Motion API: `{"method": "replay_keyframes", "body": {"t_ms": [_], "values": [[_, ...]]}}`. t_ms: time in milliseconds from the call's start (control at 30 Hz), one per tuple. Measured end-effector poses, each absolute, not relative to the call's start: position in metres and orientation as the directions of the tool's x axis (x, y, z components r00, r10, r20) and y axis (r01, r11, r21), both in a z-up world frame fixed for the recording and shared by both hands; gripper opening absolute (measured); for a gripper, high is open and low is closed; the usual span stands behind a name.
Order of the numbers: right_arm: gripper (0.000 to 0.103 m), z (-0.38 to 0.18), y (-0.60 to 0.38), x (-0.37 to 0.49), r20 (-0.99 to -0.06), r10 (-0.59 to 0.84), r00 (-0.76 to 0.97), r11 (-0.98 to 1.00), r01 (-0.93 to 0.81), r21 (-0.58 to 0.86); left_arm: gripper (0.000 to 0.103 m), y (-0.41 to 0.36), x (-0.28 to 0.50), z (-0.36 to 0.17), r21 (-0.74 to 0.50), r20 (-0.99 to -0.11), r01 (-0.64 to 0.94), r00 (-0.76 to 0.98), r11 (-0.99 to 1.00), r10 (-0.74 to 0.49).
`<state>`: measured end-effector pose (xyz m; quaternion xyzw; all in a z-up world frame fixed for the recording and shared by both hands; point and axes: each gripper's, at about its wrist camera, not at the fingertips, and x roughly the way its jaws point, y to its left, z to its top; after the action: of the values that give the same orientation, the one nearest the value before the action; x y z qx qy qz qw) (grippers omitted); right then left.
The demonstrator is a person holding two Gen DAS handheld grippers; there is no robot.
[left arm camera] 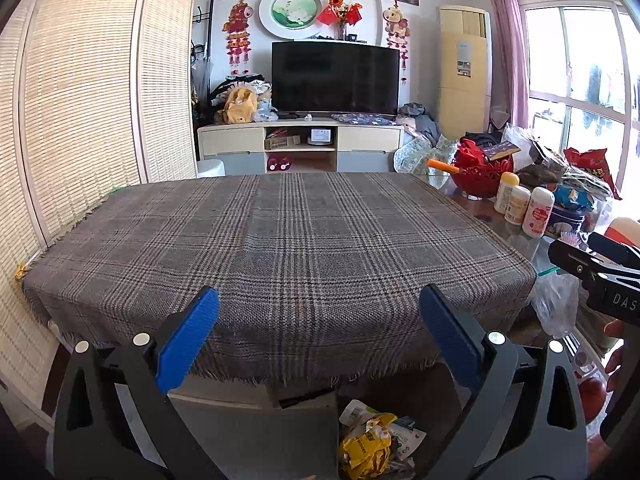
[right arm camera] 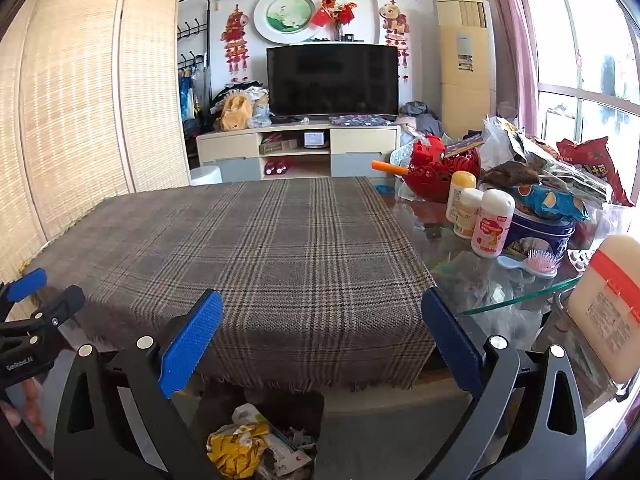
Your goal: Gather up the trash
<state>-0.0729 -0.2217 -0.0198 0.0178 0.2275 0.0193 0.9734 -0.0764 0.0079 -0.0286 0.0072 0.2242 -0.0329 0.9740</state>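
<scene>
At the bottom of both frames my left gripper (left arm camera: 318, 334) and right gripper (right arm camera: 322, 338) gape wide, empty, above the bin's crumpled yellow wrapper (right arm camera: 234, 450). The plaid tablecloth (left arm camera: 280, 240) looks bare; I judge collection finished, pending a check of the cluttered right side.

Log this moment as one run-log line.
left gripper: open, empty | right gripper: open, empty | plaid cloth: bare | bin: holds yellow wrapper

A rough, matt woven plaid cloth (left arm camera: 280, 248) with a frayed fringe covers the table. To its right lies a glossy glass tabletop (right arm camera: 516, 300) holding smooth plastic bottles (right arm camera: 492, 224). Near, crumpled shiny yellow wrappers (right arm camera: 236, 450).
</scene>
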Motion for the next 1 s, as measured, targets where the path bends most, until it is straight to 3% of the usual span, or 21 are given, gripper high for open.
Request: {"method": "replay_keyframes", "body": {"t_ms": [1000], "values": [[0.100,-0.022,-0.231,-0.070,-0.460,0.050,0.886,0.997,-0.017,0.076,0.095,0.008,-0.077,-0.028,0.011,-0.428,0.070,0.902,0.997,-0.059]]}}
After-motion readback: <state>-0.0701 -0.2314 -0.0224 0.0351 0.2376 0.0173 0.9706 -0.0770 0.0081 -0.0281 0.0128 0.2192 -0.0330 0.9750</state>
